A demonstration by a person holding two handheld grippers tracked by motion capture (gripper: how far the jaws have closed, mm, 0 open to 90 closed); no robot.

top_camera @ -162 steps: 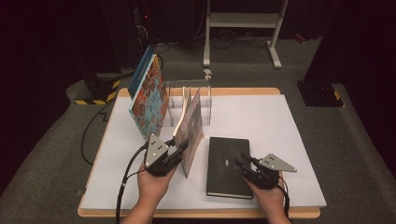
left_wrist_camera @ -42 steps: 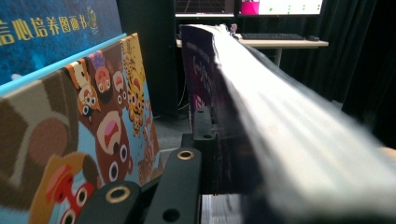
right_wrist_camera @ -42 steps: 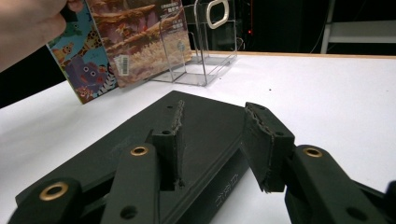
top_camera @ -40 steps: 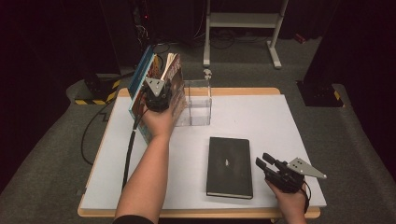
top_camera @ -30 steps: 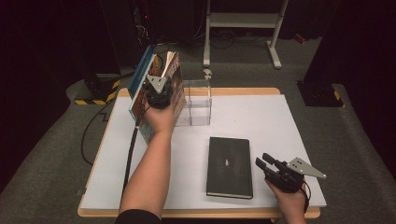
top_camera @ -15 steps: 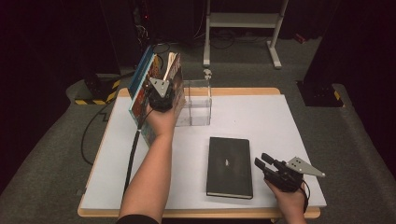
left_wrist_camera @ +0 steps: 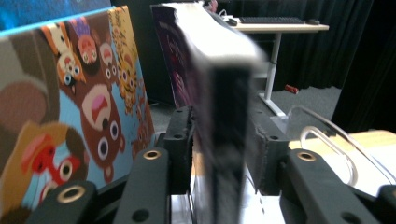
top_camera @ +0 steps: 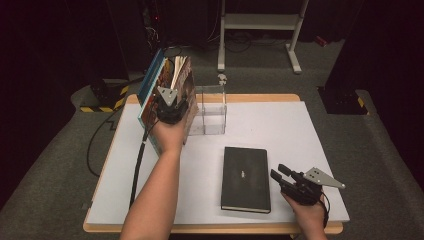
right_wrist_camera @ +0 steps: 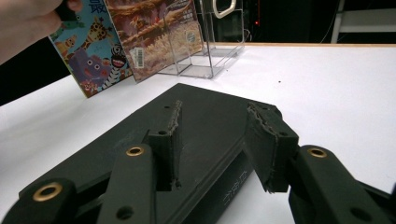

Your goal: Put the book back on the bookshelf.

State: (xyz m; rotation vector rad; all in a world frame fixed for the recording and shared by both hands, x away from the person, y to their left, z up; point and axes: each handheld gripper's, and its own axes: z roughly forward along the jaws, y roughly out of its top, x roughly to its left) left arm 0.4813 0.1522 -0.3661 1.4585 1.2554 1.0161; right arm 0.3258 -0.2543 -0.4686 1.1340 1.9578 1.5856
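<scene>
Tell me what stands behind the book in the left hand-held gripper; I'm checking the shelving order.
Behind the held book leans a picture book with cartoon animals, against the clear rack. A blue-edged book stands behind it; its cover is hidden.

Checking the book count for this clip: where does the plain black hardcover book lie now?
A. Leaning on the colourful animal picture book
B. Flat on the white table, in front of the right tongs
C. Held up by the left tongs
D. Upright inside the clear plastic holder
B: the plain black hardcover book lies flat on the white table, just ahead of the right tongs, apart from the clear plastic holder.
</scene>
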